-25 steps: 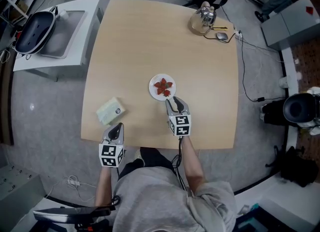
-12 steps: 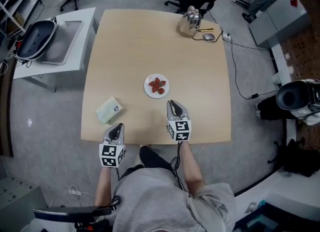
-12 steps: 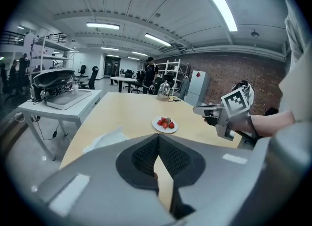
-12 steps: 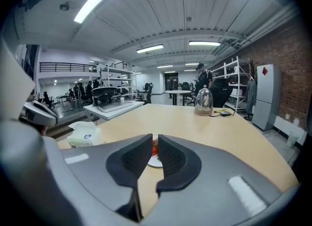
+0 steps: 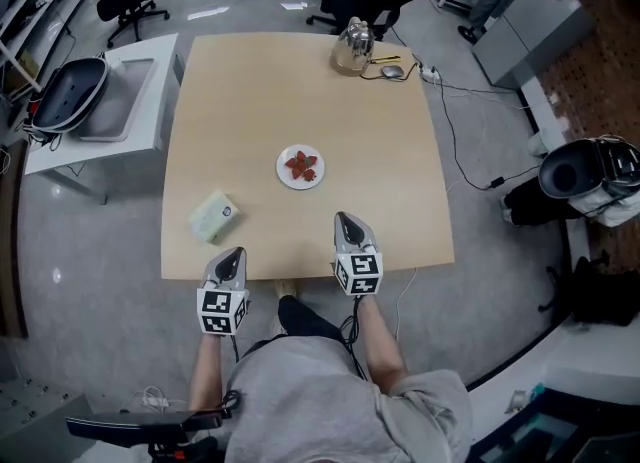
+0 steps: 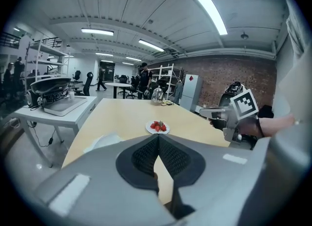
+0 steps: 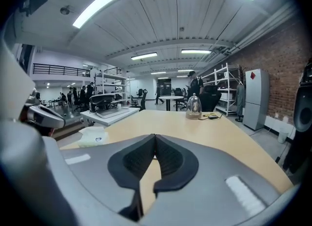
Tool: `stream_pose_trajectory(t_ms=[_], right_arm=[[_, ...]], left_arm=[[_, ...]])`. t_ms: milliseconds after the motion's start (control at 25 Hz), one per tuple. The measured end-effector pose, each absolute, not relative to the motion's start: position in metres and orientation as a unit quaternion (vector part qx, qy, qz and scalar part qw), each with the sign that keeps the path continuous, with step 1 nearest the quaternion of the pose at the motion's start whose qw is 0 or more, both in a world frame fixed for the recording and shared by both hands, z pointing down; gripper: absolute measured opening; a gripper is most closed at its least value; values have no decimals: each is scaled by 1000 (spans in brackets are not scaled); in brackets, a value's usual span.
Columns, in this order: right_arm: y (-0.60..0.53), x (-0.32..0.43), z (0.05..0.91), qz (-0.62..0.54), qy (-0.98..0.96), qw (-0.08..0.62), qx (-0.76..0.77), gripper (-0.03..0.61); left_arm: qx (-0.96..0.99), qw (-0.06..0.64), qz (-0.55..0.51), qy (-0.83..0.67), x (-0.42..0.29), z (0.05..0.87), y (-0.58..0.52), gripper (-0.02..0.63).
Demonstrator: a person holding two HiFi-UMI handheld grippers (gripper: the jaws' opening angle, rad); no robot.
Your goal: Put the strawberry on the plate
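Note:
Red strawberries (image 5: 300, 165) lie on a small white plate (image 5: 287, 177) in the middle of the wooden table (image 5: 380, 141); the left gripper view shows the strawberries (image 6: 157, 125) on the plate (image 6: 151, 130) too. My right gripper (image 5: 345, 221) hangs over the table's near edge, well short of the plate, shut with nothing between its jaws. My left gripper (image 5: 231, 254) rests at the near edge to the left, also shut and empty. In the right gripper view my right gripper (image 7: 154, 137) hides the plate.
A pale green packet (image 5: 213, 216) lies near the table's left front. A glass kettle (image 5: 351, 47), a mouse and cables sit at the far edge. A white side table (image 5: 110, 116) with a dark appliance (image 5: 68, 94) stands left. A black bin (image 5: 585, 176) is right.
My right gripper has drawn back from the plate toward the table's near edge and its jaws have closed empty. The strawberries stay on the plate. The left gripper has barely moved.

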State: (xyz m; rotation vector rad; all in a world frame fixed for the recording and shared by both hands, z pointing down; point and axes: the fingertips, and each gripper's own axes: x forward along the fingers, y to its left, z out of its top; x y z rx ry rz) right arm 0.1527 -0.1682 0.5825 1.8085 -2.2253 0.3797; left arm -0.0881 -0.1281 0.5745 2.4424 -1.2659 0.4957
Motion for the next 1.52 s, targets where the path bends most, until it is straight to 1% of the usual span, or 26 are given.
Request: stream_pose_trajectory(t_ms=[600, 1520], right_arm=[[-81, 157, 547, 92, -751, 96, 647, 6], [34, 150, 541, 86, -734, 80, 669, 6]], left_arm=[[880, 133, 148, -432, -84, 544, -81, 20], [893, 97, 120, -422, -91, 520, -14, 20]])
